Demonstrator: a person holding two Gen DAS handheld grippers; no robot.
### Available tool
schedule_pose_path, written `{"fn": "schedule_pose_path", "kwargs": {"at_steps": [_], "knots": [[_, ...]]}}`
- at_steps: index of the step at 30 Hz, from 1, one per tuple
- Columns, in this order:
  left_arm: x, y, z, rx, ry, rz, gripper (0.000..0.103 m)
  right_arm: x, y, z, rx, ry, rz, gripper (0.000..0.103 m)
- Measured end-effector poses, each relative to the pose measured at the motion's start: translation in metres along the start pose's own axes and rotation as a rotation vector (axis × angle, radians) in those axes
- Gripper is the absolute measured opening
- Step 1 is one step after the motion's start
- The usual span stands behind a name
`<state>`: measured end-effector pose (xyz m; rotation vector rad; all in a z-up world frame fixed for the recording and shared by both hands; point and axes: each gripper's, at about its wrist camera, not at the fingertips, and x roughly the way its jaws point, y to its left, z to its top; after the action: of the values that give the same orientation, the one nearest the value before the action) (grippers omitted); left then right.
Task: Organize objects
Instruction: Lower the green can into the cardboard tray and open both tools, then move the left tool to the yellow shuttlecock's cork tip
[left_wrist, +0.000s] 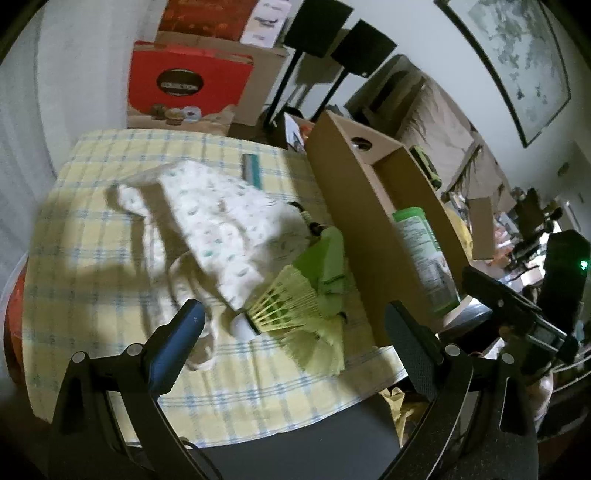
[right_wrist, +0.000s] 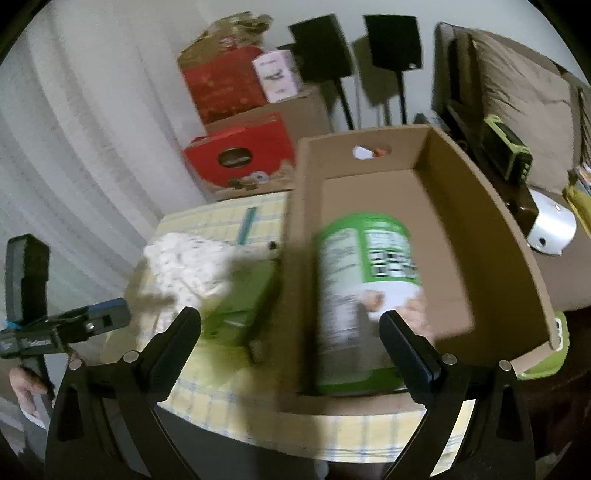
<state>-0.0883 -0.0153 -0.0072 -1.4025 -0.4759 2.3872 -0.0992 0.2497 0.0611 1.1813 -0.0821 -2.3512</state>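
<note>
A green-and-white canister (right_wrist: 364, 299) lies on its side inside an open cardboard box (right_wrist: 491, 229) on a yellow checked tablecloth (left_wrist: 92, 280). My right gripper (right_wrist: 291, 332) is open and empty above the box's near edge, the canister between and beyond its fingers. My left gripper (left_wrist: 293, 332) is open and empty over a yellow-green shuttlecock (left_wrist: 291, 306) lying beside a white patterned cloth (left_wrist: 218, 218) and a green cloth (left_wrist: 328, 258). The box (left_wrist: 354, 206) and canister (left_wrist: 424, 254) also show in the left wrist view. The left gripper shows at the left edge of the right wrist view (right_wrist: 66, 328).
A teal stick (left_wrist: 252, 170) lies on the cloth's far side. Red and brown boxes (left_wrist: 188, 88) and black speaker stands (left_wrist: 332, 44) stand behind the table. A cluttered shelf (right_wrist: 517, 173) and a white device (right_wrist: 552, 225) are right of the box.
</note>
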Motion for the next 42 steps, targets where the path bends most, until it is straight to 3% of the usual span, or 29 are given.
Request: {"fn": "schedule_pose_path", "kwargs": {"at_steps": [10,21,31,42], "knots": [[-0.010,0.031,-0.017,-0.007,-0.013,0.024,0.097,0.020,0.050,-0.018,-0.077,0.019,0.064,0.099],[-0.006,0.075,-0.028,-0.096,-0.010,0.048,0.097,0.042,0.078,-0.026,-0.107,0.043,0.118,0.099],[0.003,0.096,-0.022,-0.158,-0.017,0.031,0.097,0.043,0.070,-0.023,-0.061,0.027,0.135,0.099],[0.022,0.079,-0.028,-0.130,0.019,-0.016,0.097,0.049,0.059,-0.040,-0.007,0.068,0.162,0.098]]}}
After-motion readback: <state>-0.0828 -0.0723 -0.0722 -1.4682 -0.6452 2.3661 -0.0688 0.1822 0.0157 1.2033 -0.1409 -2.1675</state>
